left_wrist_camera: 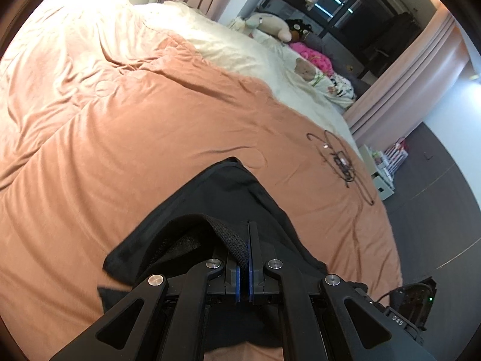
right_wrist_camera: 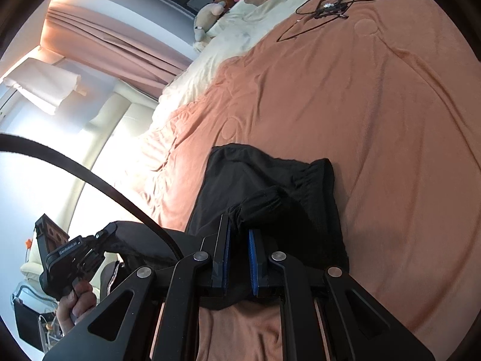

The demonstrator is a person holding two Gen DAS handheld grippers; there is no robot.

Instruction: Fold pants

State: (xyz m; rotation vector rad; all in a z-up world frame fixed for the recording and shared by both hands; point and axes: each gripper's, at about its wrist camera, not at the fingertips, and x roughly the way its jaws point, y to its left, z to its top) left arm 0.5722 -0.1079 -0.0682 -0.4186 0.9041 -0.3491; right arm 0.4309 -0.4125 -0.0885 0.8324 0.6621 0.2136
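Black pants (left_wrist_camera: 228, 198) lie partly doubled over on an orange blanket (left_wrist_camera: 150, 138) that covers a bed. My left gripper (left_wrist_camera: 248, 237) is shut on a black ribbed edge of the pants, which is pinched between its blue pads. In the right wrist view the pants (right_wrist_camera: 270, 180) spread ahead with the elastic waistband at the far end. My right gripper (right_wrist_camera: 239, 228) is shut on a bunched fold of the black fabric at its tips. A hand (right_wrist_camera: 76, 300) holding the other gripper's body shows at the lower left of that view.
A loop of thin black cable (left_wrist_camera: 342, 162) lies on the blanket beyond the pants, also the cable (right_wrist_camera: 327, 6) in the right wrist view. Soft toys (left_wrist_camera: 270, 27) and a cream quilt (left_wrist_camera: 228, 45) sit at the far end. Dark floor (left_wrist_camera: 436, 210) runs along the bed's right side.
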